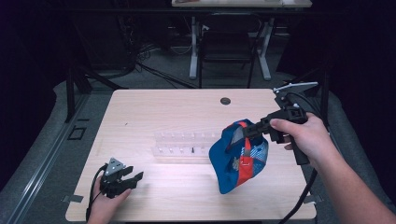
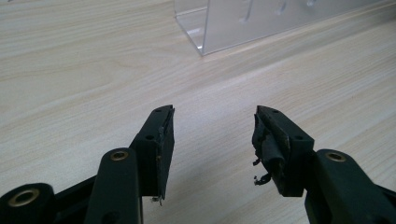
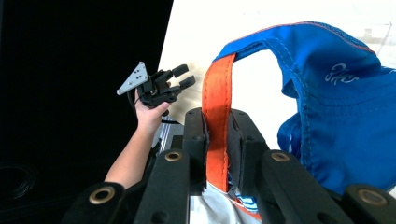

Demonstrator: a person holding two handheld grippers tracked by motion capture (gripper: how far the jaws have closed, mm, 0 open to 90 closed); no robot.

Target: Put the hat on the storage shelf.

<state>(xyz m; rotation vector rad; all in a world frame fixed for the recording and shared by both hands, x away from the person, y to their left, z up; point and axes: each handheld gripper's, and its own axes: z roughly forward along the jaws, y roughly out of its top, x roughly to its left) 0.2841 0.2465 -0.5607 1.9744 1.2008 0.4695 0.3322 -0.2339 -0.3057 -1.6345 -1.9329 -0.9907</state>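
Observation:
A blue cloth bag (image 1: 236, 161) with an orange strap (image 1: 246, 145) hangs above the right half of the wooden table (image 1: 187, 112). My right gripper (image 1: 248, 131) is shut on that strap, which runs up between the two jaws as the orange strap (image 3: 218, 116); the blue bag (image 3: 336, 112) hangs to its right. My left gripper (image 1: 133, 179) rests low at the table's front left, jaws open with nothing between them. In the left gripper view my left gripper (image 2: 212, 140) stands just over bare wood. My left gripper (image 3: 180, 77) is also in sight in the right gripper view.
A clear plastic rack (image 1: 184, 147) with small pegs lies across the middle of the table, and its corner (image 2: 210, 28) is ahead of the left jaws. A round hole (image 1: 225, 101) sits near the far edge. A desk frame and cables stand beyond the table.

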